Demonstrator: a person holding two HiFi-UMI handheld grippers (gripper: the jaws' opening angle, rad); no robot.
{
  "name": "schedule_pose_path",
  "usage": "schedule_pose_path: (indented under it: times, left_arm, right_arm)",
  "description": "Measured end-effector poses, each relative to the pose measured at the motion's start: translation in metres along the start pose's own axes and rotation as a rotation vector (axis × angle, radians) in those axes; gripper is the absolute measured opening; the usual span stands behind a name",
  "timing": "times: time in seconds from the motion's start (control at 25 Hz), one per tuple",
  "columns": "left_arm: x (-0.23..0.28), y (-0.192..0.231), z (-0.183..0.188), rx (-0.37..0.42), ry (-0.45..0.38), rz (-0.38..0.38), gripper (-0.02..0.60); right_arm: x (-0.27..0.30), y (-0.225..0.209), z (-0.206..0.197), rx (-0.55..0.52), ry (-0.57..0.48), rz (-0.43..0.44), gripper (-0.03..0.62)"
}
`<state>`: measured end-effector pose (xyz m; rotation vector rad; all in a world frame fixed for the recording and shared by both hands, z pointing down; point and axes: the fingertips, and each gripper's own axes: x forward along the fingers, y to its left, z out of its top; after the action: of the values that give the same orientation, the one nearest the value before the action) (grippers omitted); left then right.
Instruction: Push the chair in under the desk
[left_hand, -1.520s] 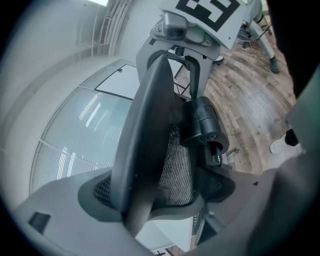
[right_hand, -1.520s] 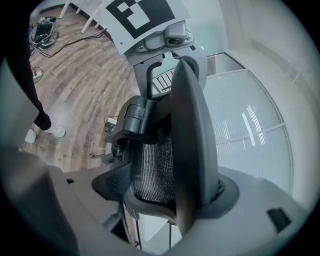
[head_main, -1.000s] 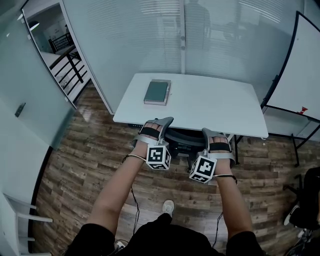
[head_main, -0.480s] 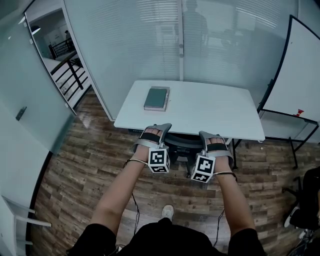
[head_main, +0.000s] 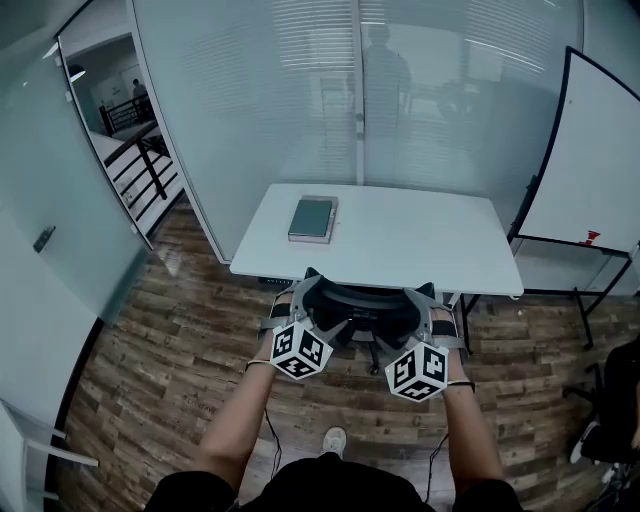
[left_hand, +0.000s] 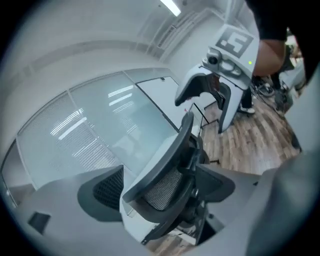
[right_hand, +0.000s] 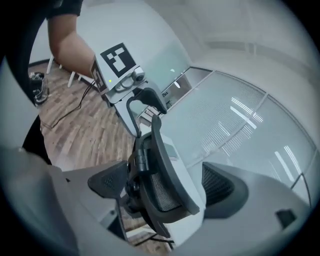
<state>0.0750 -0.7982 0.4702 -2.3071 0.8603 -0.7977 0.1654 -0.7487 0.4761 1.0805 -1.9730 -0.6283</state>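
Now the left gripper (head_main: 306, 296) and right gripper (head_main: 428, 304) straddle the chair (head_main: 356, 300) back with open jaws; the right's have just been opening. The chair sits pushed under the desk (head_main: 400, 240).

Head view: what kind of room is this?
Likely an office or meeting room: frosted glass partition walls, a white rectangular desk with a black mesh office chair, and a whiteboard on a stand.

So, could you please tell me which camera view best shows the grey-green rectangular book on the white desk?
The head view: the grey-green book lies whole near the white desk's far left corner. The right gripper view shows only a small glimpse beside the black mesh chair back; the left gripper view shows none.
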Motion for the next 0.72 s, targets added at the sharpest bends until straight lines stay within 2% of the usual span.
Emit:
schedule_pose_path:
  times: [0.2, 0.28, 0.36, 0.6, 0.68, 0.72]
  left_arm:
    - [-0.050, 0.008, 0.025, -0.329, -0.200, 0.072, 0.445]
    - [-0.068, 0.011, 0.035, -0.444, -0.278, 0.092, 0.443]
    - [-0.080, 0.010, 0.037, -0.523, -0.321, 0.108, 0.423]
    - [-0.096, -0.010, 0.037, -0.608, -0.344, 0.155, 0.203]
    - [-0.097, -0.016, 0.032, -0.632, -0.327, 0.167, 0.096]
    - [-0.097, -0.019, 0.030, -0.644, -0.319, 0.168, 0.032]
  right_arm:
    - [-0.041, -0.005, 0.020, 0.241, -0.144, -0.057, 0.440]
    - [-0.057, -0.010, 0.026, 0.350, -0.204, -0.093, 0.390]
    - [-0.072, -0.015, 0.030, 0.446, -0.260, -0.130, 0.316]
    - [-0.105, -0.025, 0.021, 0.637, -0.324, -0.241, 0.091]
    - [-0.110, -0.024, 0.012, 0.690, -0.320, -0.266, 0.006]
    - [-0.112, -0.022, 0.008, 0.713, -0.319, -0.269, 0.006]
